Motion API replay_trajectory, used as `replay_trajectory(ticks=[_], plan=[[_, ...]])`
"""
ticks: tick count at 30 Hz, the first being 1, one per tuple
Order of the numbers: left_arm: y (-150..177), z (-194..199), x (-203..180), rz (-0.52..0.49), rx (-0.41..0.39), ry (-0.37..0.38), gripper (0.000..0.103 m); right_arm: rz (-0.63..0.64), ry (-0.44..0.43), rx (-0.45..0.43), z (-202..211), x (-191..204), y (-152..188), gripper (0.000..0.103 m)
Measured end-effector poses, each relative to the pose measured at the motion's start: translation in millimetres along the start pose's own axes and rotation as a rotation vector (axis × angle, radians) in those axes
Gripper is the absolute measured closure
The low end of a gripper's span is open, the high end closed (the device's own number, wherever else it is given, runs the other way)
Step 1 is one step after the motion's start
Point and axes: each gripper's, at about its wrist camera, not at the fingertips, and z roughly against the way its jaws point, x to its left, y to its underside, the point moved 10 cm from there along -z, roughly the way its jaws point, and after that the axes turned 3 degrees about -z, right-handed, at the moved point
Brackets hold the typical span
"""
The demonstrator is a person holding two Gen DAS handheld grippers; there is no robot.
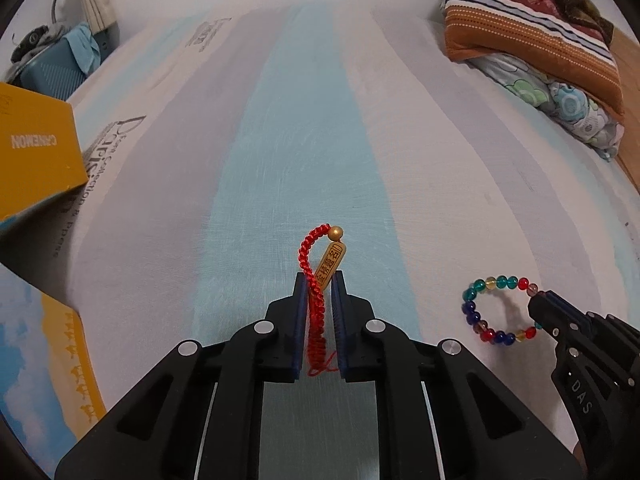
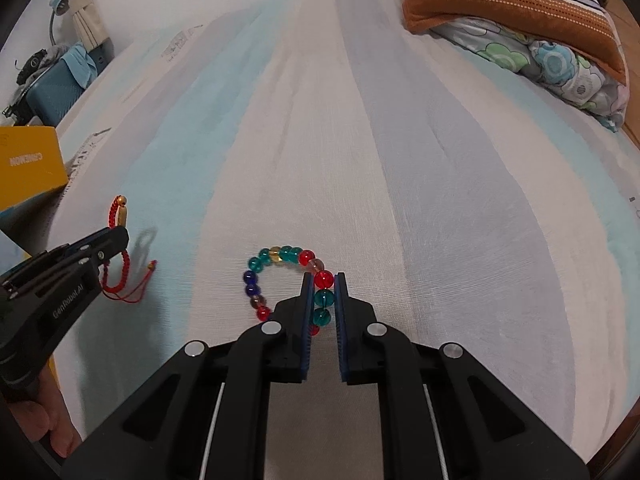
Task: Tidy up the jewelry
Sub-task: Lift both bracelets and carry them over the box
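My left gripper (image 1: 320, 282) is shut on a red braided cord bracelet (image 1: 314, 276) with a gold bead and a gold tag; its loop sticks up past the fingertips, above the bed. From the right wrist view the left gripper (image 2: 116, 236) holds that bracelet (image 2: 118, 210) with its red tails hanging down. My right gripper (image 2: 323, 280) is shut on a bracelet of coloured glass beads (image 2: 280, 256), gripping its right side. In the left wrist view the right gripper (image 1: 538, 306) and the bead bracelet (image 1: 486, 308) are at the lower right.
The striped bed sheet (image 1: 312, 140) fills both views. A yellow box (image 1: 36, 152) stands at the left edge, also in the right wrist view (image 2: 28, 164). Folded blankets (image 1: 532, 36) lie at the far right. A blue bin (image 2: 52, 96) sits beyond the bed, far left.
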Motion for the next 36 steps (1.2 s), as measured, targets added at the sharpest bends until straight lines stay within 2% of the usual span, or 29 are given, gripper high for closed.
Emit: replay_trajectory(ticks=[6,19,36], plan=[[1,16,-4,-0.011,-0.013,0.018,0.094,0.002,-0.008,-0.026,18,5,-2,0.094],[3,59,-6,-0.034,-0.051,0.004,0.095,0.003,0.006,-0.061,56,5,-3,0.094],[16,139,4,-0.054,-0.122,-0.018,0.094,0.009,-0.002,-0.089,117,23,9,0.094]])
